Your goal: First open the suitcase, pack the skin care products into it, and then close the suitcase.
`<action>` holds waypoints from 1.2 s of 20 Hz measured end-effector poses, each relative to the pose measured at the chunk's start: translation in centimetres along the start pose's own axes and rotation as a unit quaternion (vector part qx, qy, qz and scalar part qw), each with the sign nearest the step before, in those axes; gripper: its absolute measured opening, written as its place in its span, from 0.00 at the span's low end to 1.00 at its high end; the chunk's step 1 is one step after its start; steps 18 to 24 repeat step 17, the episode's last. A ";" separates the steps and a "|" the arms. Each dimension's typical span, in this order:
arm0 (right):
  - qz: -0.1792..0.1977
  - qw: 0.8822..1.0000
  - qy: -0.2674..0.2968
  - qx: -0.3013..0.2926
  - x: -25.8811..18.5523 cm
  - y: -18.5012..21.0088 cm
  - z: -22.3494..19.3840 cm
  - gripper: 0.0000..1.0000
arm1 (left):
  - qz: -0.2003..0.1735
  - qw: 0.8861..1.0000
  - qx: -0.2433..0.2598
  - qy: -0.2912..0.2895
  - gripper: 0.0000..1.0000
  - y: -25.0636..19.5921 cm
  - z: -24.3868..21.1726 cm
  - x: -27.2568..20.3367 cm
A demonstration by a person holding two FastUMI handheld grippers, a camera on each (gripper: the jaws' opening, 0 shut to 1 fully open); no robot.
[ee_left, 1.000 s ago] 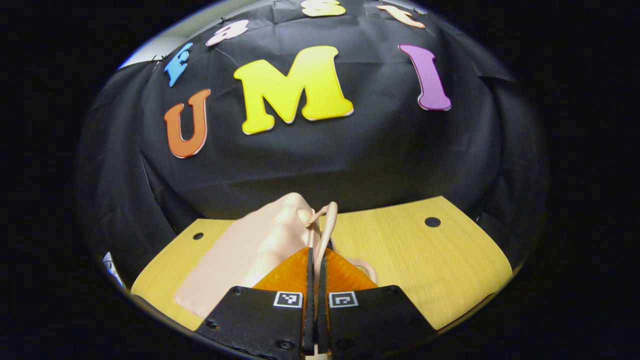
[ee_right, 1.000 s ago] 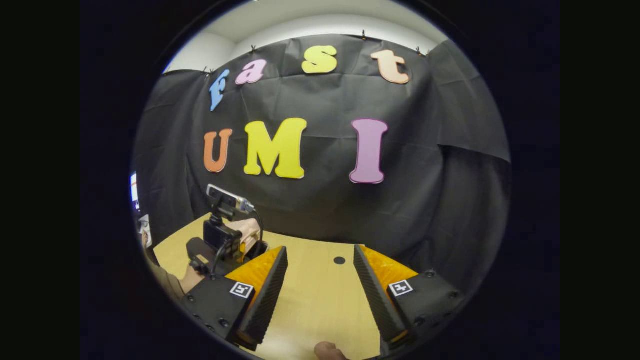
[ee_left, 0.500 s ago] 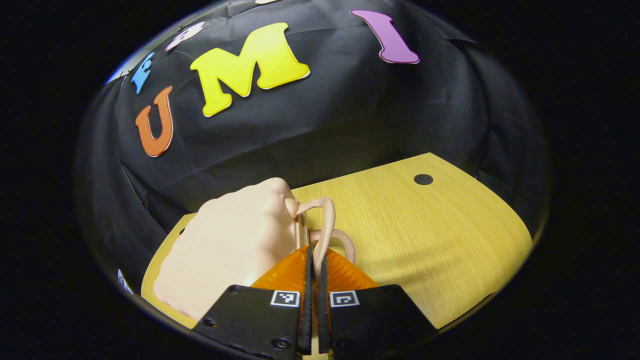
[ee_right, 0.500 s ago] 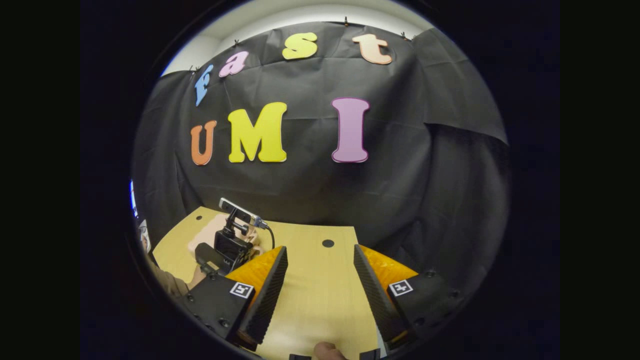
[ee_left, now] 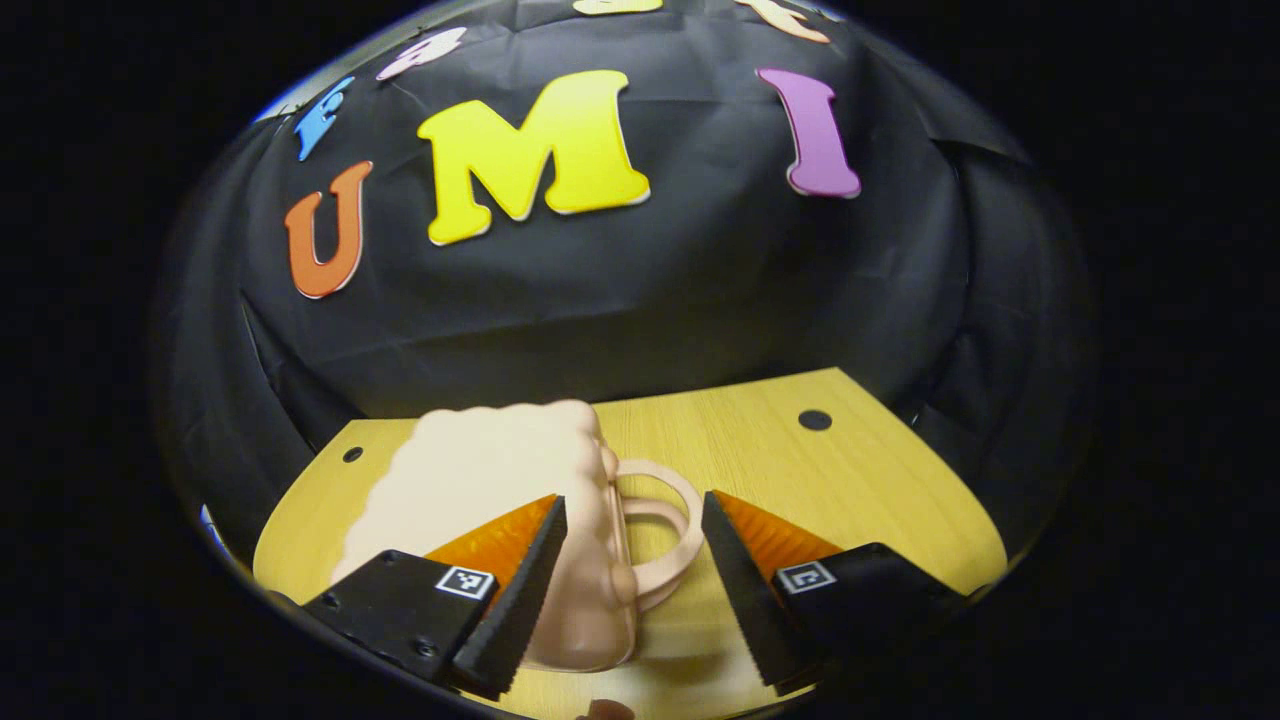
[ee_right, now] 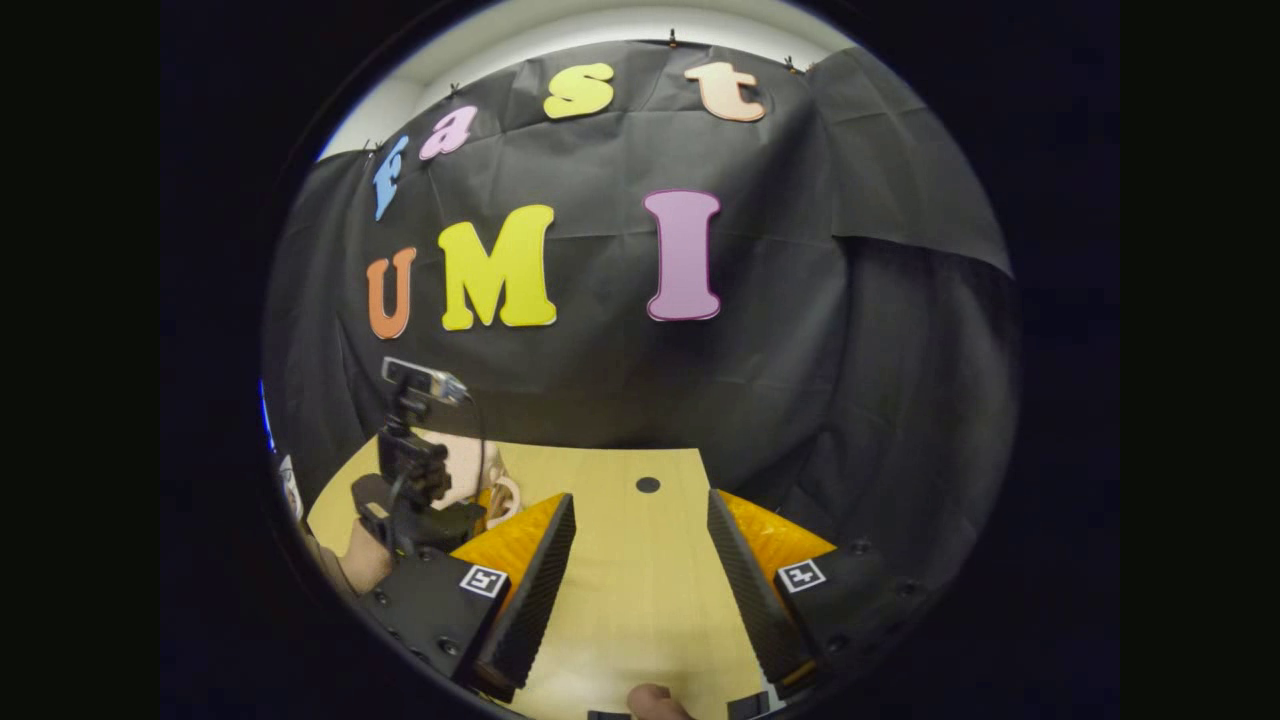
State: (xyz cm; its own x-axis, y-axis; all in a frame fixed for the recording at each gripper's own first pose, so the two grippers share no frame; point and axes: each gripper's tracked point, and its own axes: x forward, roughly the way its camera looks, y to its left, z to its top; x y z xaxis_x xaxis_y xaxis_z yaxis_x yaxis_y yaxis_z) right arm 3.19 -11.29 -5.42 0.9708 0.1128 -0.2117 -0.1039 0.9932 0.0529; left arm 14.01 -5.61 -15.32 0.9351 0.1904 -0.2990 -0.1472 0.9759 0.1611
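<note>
A small pale pink suitcase (ee_left: 480,480) lies shut on the wooden table (ee_left: 880,480). Its looped handle (ee_left: 670,530) points to the right. My left gripper (ee_left: 632,500) stands open, with the handle and the case's near edge between its fingers and neither finger pressing on them. In the right gripper view the left gripper (ee_right: 410,490) is at the left, held by a hand (ee_right: 365,560), with the suitcase (ee_right: 460,470) behind it. My right gripper (ee_right: 640,496) is open over bare table (ee_right: 640,600) with nothing between its fingers. I see no skin care products.
The table has small round holes (ee_left: 814,420) (ee_right: 648,485) near its far edge. The black cloth wall stands close behind the table. Bare wood lies to the right of the suitcase.
My left gripper was shut on the suitcase handle and has opened, letting it go. The suitcase has come down flat on the table. The right gripper has hardly moved.
</note>
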 end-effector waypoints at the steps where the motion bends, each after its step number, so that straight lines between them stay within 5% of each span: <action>1: 0.000 1.000 -0.012 -0.005 -0.1 0.9 0.7 0.77 | 0.001 1.000 -0.015 -0.020 0.93 1.1 1.8 -1.7; 8: 0.012 0.999 -0.051 -0.012 -2.3 12.8 3.1 0.80 | 0.009 0.995 -0.030 -0.091 0.99 11.4 8.7 -13.7; 16: 0.055 0.994 -0.084 -0.053 -7.2 26.7 2.3 0.80 | 0.016 0.995 -0.049 -0.080 0.99 20.0 5.2 -23.6; 24: 0.059 0.994 -0.081 -0.051 -7.7 27.6 2.1 0.79 | 0.006 0.995 -0.052 -0.086 0.99 20.0 5.3 -24.3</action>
